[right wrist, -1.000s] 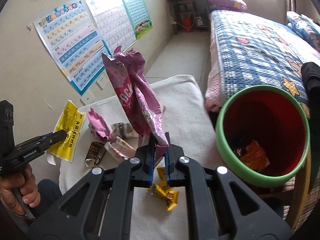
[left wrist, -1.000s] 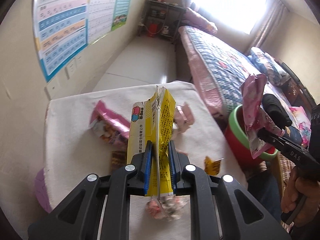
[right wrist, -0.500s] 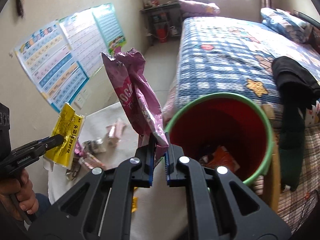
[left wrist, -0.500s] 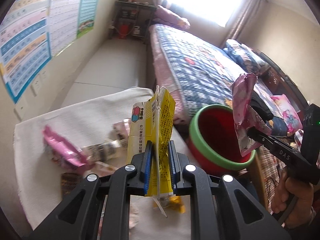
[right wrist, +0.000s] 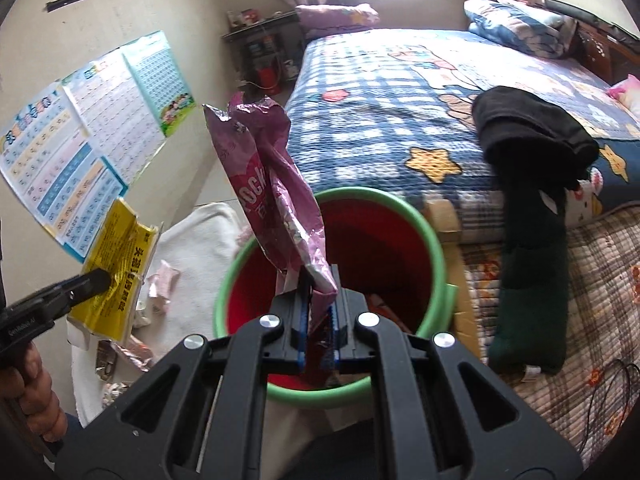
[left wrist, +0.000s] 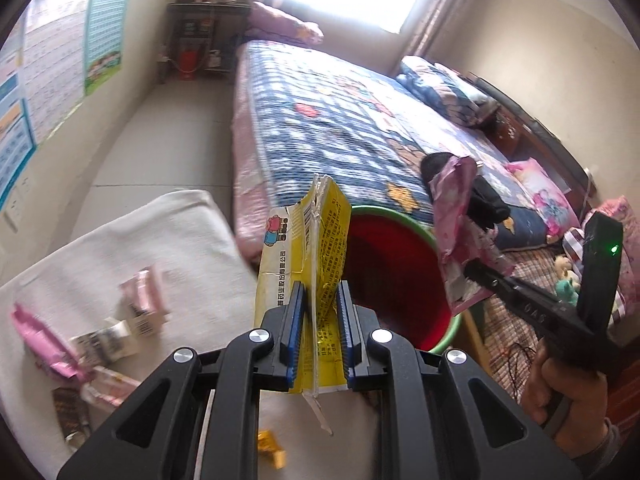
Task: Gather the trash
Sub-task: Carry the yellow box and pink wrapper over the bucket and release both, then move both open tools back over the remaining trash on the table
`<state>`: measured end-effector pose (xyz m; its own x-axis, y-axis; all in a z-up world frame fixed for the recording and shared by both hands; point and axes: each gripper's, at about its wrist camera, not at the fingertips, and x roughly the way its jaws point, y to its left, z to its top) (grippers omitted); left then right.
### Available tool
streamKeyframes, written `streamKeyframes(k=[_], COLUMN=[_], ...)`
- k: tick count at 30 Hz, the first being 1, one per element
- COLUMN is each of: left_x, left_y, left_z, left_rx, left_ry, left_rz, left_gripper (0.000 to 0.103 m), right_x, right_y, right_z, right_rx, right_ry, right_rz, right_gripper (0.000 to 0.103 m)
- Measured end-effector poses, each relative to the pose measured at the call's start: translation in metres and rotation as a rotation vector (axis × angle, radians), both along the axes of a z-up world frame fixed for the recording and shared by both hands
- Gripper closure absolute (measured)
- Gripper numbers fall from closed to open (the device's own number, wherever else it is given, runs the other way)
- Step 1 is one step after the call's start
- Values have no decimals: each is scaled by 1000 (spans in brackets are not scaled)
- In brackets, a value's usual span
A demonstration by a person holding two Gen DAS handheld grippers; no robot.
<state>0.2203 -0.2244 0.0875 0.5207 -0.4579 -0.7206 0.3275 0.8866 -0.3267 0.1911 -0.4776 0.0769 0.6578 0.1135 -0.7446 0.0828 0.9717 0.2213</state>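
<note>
Trash items in hand are two empty snack bags, and both are poised at the red bin (right wrist: pixel 384 240) with the green rim.

**Left side.** The left hand-held gripper (left wrist: pixel 318 332) is clamped on a yellow wrapper (left wrist: pixel 308 264), pads pressing its lower half while the torn top stands upright. From this camera the bin mouth (left wrist: pixel 392 272) lies at about 2 o'clock, just beyond the wrapper. The wrapper is not yet over the opening; judged from both views, it hangs above the desk edge. It should be carried further toward 2 o'clock until its lower edge is inside the rim before release.

**Desk.** A white towel-like cloth covers the desk (left wrist: pixel 160 240). Loose wrappers (left wrist: pixel 120 328) remain on it at 9 o'clock, pink and white, some blurred. A small yellow-orange scrap (left wrist: pixel 272 448) lies near 6 o'clock.

**Right side.** The right hand-held gripper (right wrist: pixel 318 320) is closed on a pink foil bag (right wrist: pixel 272 200), gripping its bottom corner. The gripper sits directly over the bin mouth, so this release appears to be the step in hand. An orange scrap (right wrist: pixel 378 304) is partly visible inside the bin.

**Procedure notes.**
- Tip the bag forward before opening the jaws; it stands tall and may otherwise fall across the rim.
- Open fully; crumpled film can cling to the pads.

**Materials.**
- Yellow wrapper: thin printed film, creased, with a ragged tear.
- Pink bag: crinkled metallised film, light and floppy.
- Bin: smooth rigid plastic, round, wide-mouthed.
- Bed (right wrist: pixel 400 92) behind the bin: quilted checked cover.
</note>
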Motion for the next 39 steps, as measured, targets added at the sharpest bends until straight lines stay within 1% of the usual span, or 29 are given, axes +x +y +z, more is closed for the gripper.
streamKeyframes(k=[7, 12, 14, 15, 16, 17, 18, 19, 21, 23, 25, 26, 27, 28, 30, 32, 39], left_x=[15, 22, 25, 27, 29, 31, 32, 32, 31, 29, 25, 23, 20, 18, 14, 12, -9], left_y=[-51, -72, -76, -77, -76, -76, -74, -74, -72, -66, -59, -56, -51, -46, -35, -23, 26], left_z=[1, -1, -3, -3, -3, -3, -4, -4, -4, -5, -5, -6, -6, -7, -8, -11, -10], left_rx=[6, 12, 13, 7, -3, -13, -31, -36, -38, -38, -25, -18, -8, 3, 24, 30, 37], left_ry=[1, 7, 10, 11, 15, 22, 29, 29, 28, 30, 27, 24, 20, 18, 16, 18, 13], left_rz=[-77, -101, -97, -88, -80, -76, -71, -67, -57, -42, -25, -19, -11, 0, 26, 51, 129], left_gripper=[89, 89, 87, 85, 74, 66, 58, 53, 49, 40, 27, 25, 21, 17, 12, 11, 9], right_x=[-1, 1, 1, 2, 2, 0, 1, 0, 0, -2, -3, -4, -5, -7, -9, -10, -14], right_y=[-23, -27, -27, -27, -27, -27, -28, -28, -28, -27, -26, -25, -23, -21, -15, -9, 20], right_z=[-15, -22, -23, -23, -23, -22, -23, -23, -25, -26, -26, -26, -26, -25, -23, -22, -14], right_rx=[11, 33, 43, 43, 35, 34, 37, 40, 46, 39, 27, 18, 11, 2, -28, -43, -66], right_ry=[21, 33, 37, 39, 38, 30, 27, 31, 39, 44, 50, 53, 53, 50, 48, 45, 35], right_rz=[-28, -28, -20, -17, -24, -29, -28, -24, -17, -13, -11, -14, -13, -10, -7, 0, 53], right_gripper=[94, 94, 92, 82, 73, 58, 53, 52, 44, 41, 33, 24, 18, 16, 7, 5, 5])
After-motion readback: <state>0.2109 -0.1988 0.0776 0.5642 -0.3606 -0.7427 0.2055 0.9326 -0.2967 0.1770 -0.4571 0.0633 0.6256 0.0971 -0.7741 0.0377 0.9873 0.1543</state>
